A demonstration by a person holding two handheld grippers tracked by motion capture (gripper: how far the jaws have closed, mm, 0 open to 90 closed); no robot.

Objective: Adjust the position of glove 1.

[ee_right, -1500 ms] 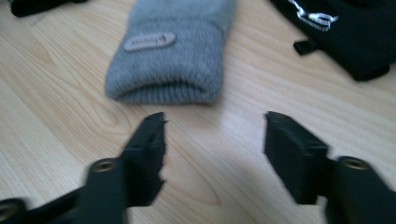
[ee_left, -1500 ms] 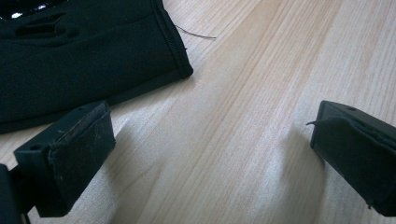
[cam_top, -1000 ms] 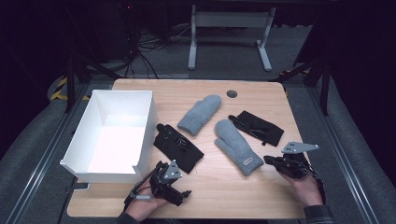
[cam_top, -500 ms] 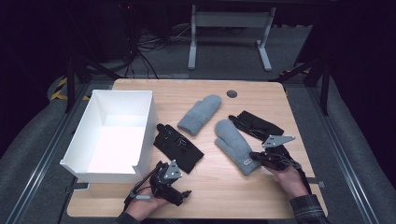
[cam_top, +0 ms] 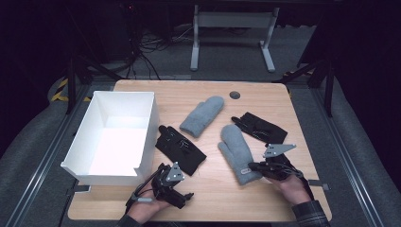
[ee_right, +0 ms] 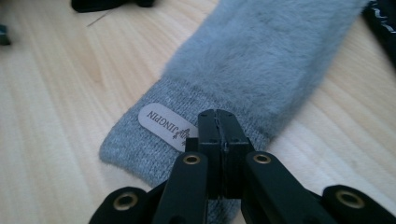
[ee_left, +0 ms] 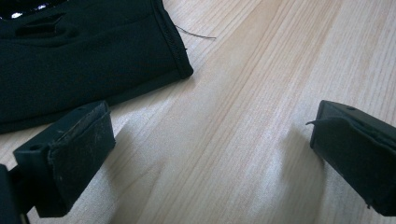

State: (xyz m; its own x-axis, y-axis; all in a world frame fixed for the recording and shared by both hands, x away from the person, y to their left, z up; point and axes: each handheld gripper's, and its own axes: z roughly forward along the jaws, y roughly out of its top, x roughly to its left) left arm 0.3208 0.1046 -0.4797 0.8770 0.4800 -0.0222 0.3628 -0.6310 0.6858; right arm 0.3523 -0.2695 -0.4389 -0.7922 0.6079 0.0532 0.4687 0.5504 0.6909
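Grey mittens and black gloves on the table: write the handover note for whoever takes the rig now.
Right claw: jaws together over the knit cuff of the near fluffy grey mitten, beside its white label; whether cloth is pinched, I cannot tell.
Left claw: jaws wide open, holding nothing, low over bare wooden table just short of the near black fabric glove.
Second grey mitten and second black glove lie farther back.
White open box stands at the left with nothing inside.
Done: nothing boxed. Left, likely: move all four pieces into it.
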